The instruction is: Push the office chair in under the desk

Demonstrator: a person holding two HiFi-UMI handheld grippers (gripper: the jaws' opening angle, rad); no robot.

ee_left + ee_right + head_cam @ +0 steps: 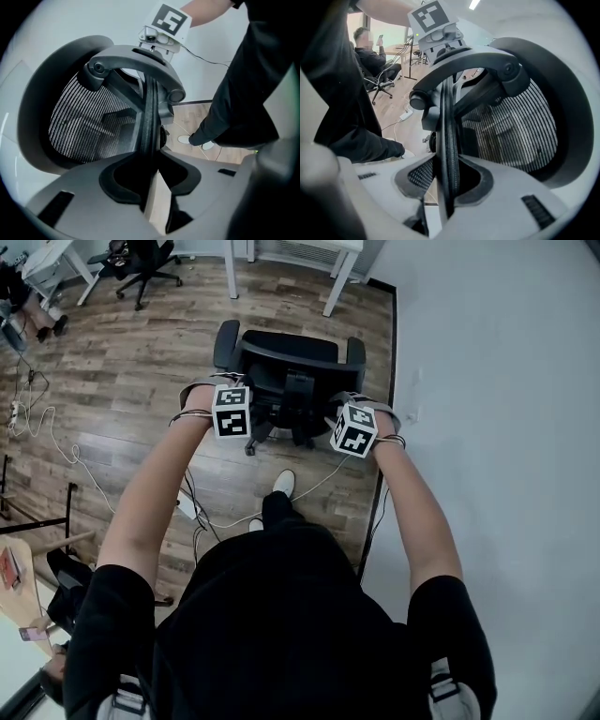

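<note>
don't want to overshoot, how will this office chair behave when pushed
The office chair likely rolls easily: its wheeled base stands on smooth wood floor. Held high on the backrest rim by left gripper and right gripper, it may swivel or tilt.

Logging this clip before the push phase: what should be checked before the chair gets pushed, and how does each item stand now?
1. Left gripper on backrest rim: ok, jaws shut on it.
2. Right gripper on the rim: ok, jaws shut on it.
3. Chair lined up with desk: ok, roughly in line with the gap between the desk's legs.
4. Armrests fit under the desk: cannot tell.
5. Floor between chair and desk: ok, bare wood.
6. Cable by the shoe: not ok, it may snag a forward step.
</note>
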